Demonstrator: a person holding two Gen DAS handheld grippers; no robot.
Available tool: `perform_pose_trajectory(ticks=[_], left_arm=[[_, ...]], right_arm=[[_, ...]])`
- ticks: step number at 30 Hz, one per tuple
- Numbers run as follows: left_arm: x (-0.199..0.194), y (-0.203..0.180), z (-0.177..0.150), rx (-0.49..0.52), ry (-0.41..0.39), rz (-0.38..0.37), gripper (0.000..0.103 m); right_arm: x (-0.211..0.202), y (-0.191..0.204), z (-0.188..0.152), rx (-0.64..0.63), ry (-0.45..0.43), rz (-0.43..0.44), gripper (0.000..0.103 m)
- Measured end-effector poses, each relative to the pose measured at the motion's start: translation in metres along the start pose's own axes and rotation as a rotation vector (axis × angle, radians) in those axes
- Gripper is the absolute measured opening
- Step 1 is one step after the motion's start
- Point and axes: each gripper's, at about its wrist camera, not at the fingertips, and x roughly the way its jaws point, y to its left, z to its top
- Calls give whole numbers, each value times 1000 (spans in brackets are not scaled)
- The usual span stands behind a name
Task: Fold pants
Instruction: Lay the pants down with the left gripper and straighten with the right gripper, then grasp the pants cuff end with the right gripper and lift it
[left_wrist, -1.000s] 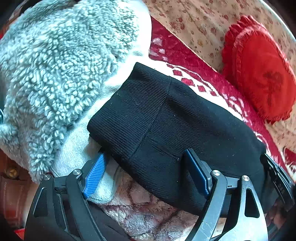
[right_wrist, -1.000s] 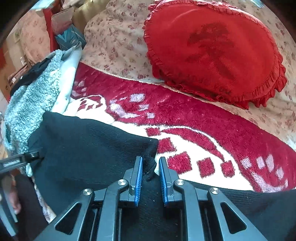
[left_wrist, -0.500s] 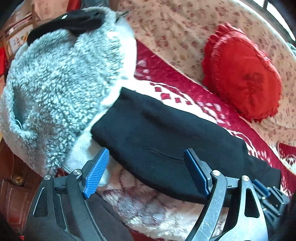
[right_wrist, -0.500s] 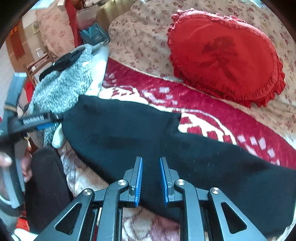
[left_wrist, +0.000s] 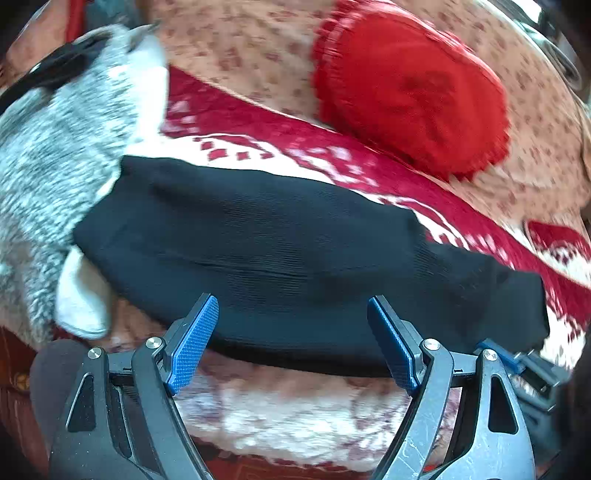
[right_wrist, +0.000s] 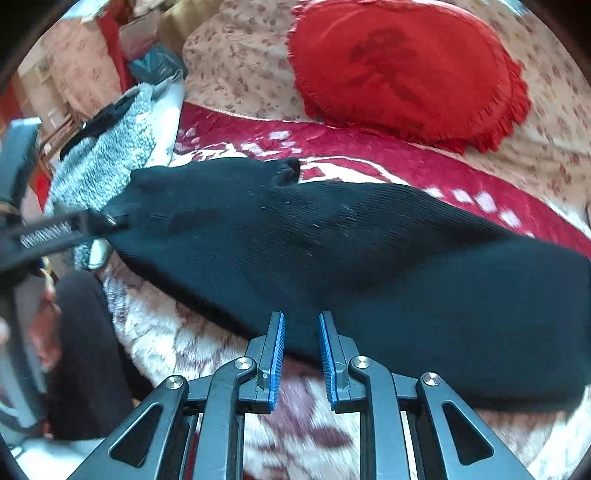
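The black knit pants (left_wrist: 277, 251) lie folded into a long band across the red-and-white blanket (left_wrist: 295, 417); the right wrist view shows them (right_wrist: 369, 251) reaching from the grey fleece to the right edge. My left gripper (left_wrist: 293, 339) is open wide over the band's near edge, with nothing between its pads. From the right wrist view it (right_wrist: 55, 232) appears side-on by the band's left end. My right gripper (right_wrist: 301, 332) hovers over the near edge with a narrow gap and no cloth pinched. It (left_wrist: 517, 360) sits by the band's right end.
A red heart-shaped cushion (right_wrist: 402, 70) rests on the floral bedspread (left_wrist: 240, 48) behind the blanket. A grey fleece garment (left_wrist: 55, 155) is heaped at the left, touching the pants. A person's dark-clad leg (right_wrist: 85, 350) stands at the bed's near left edge.
The right gripper pinched a fold of the pants a second ago and no longer holds it. Both grippers have drawn back, so more of the band shows.
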Motion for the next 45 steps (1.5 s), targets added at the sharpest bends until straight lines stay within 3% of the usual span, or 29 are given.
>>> perform_pose_trajectory(ticks=[5,10,14,19,27,28,29,30,32,36,40,42,45], left_arm=[[8,-39,1,78,17,-66,83],[25,-76,0,149,37,-107,83],[38,-110,0,222,52,-127,83],[47,-134,-2,304,52,-97,83],[50,-132,0,274,59,-111,83],[48,-132,0,276,62,-110,83],[46,-132,-1,275,72,-114,83],[44,-132,-2,272,81,-125,83],[40,-129,-3,243,87,-155,83],[40,-131,-10,209,111,-185,83],[21,-138,-17,225,98,-222,83],[13,-145,-22,213,118,-290,83],[13,-165,-33,175,234,-452,83]], right_arm=[[-40,-48,-10,114,-44,-121,22],[-68,-107,-38,329,-35,-150,25],[-76,-130,-52,437,-49,-143,25],[-76,-147,-49,541,-82,-107,26],[-67,-177,-56,728,-140,-24,28],[-67,-178,-56,730,-145,-21,23],[-70,-175,-52,686,-138,-54,8],[-72,-168,-48,626,-125,-85,5],[-82,-155,-42,521,-92,-128,5],[-78,-157,-50,487,-22,-173,5],[-87,-154,-47,467,-46,-186,12],[-101,-159,-46,485,-77,-192,24],[-123,-174,-43,516,-121,-216,26]])
